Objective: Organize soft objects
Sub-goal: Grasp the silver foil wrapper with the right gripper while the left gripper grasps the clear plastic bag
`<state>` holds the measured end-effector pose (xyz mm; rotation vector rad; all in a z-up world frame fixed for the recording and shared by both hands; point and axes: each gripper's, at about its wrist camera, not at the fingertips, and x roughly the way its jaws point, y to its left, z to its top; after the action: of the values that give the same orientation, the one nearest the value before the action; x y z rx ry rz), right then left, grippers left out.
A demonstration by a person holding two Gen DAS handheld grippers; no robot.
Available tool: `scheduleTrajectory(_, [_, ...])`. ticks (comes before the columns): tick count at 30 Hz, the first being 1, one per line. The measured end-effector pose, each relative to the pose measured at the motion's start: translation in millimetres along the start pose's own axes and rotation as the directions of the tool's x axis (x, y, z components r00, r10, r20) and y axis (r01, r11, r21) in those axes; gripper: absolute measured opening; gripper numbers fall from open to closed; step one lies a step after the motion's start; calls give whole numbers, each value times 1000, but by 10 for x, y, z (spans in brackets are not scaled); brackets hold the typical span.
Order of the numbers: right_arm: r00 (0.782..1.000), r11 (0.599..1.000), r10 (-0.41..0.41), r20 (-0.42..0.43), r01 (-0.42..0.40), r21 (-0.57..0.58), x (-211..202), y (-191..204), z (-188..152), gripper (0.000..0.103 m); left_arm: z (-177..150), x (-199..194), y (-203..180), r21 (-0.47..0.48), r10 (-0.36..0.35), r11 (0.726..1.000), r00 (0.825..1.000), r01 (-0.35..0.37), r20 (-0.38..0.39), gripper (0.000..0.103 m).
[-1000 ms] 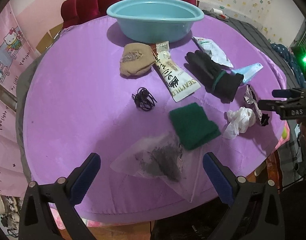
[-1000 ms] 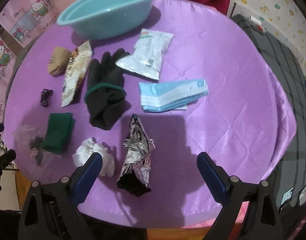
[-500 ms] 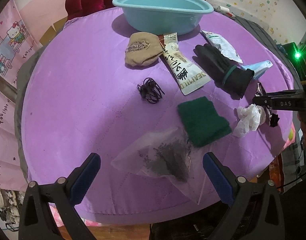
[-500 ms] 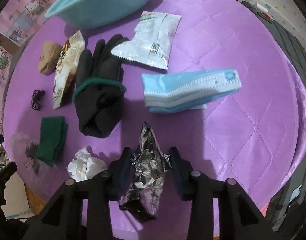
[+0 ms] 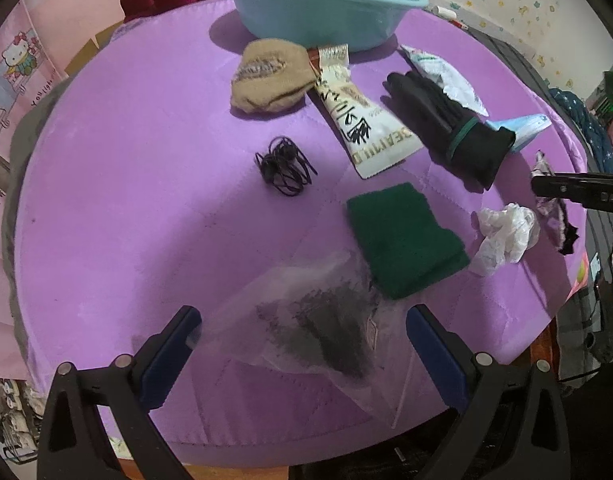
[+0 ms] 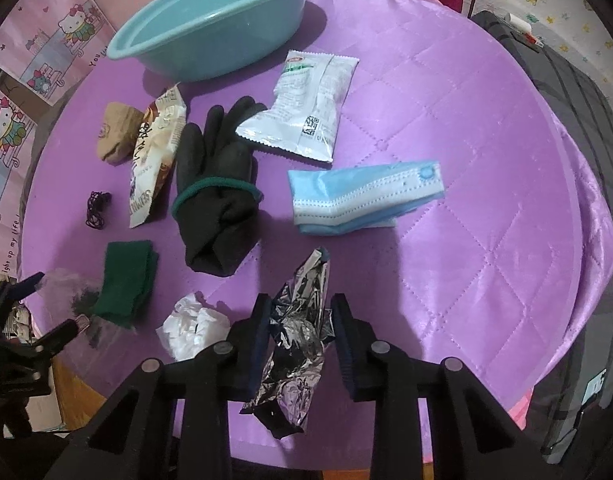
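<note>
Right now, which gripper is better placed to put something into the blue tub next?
Probably the right gripper: its jaws are closing around the crinkled foil bag. The left gripper is open over the clear bag, gripping nothing.

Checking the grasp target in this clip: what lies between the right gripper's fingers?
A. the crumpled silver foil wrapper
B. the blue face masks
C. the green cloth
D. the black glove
A: in the right wrist view the right gripper has its closing jaws on either side of the crumpled silver foil wrapper.
</note>
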<state>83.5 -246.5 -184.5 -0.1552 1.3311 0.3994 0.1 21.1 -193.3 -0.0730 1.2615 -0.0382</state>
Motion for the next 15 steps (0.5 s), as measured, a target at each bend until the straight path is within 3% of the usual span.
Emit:
scheduleTrajectory(3, [1000, 1000, -4, -2, 4, -7, -82, -12, -51, 32, 6, 37, -6, -14, -24, 1000, 1000, 23, -15, 98])
scheduleTrajectory(5, [1000, 1000, -8, 1, 8, -10, -86, 13, -51, 32, 7, 37, -16, -16, -35, 999, 999, 35, -16, 71])
scheduleTrajectory(6, [1000, 1000, -9, 3, 9, -10, -126, 4, -76, 32, 9, 43, -17, -17, -43, 999, 999, 43, -21, 69])
scheduleTrajectory(8, [1000, 1000, -9, 11, 9, -9, -86, 9, -81, 32, 20, 30, -14, -19, -67, 998, 997, 67, -25, 49])
scheduleTrajectory(13, [1000, 1000, -7, 22, 7, -12, -123, 11, -87, 32, 56, -125, -56, 3, -58, 998, 998, 58, -2, 37])
scheduleTrajectory(15, [1000, 1000, -5, 31, 6, -18, -163, 19, -87, 32, 68, -205, -62, 6, -52, 999, 999, 52, 10, 37])
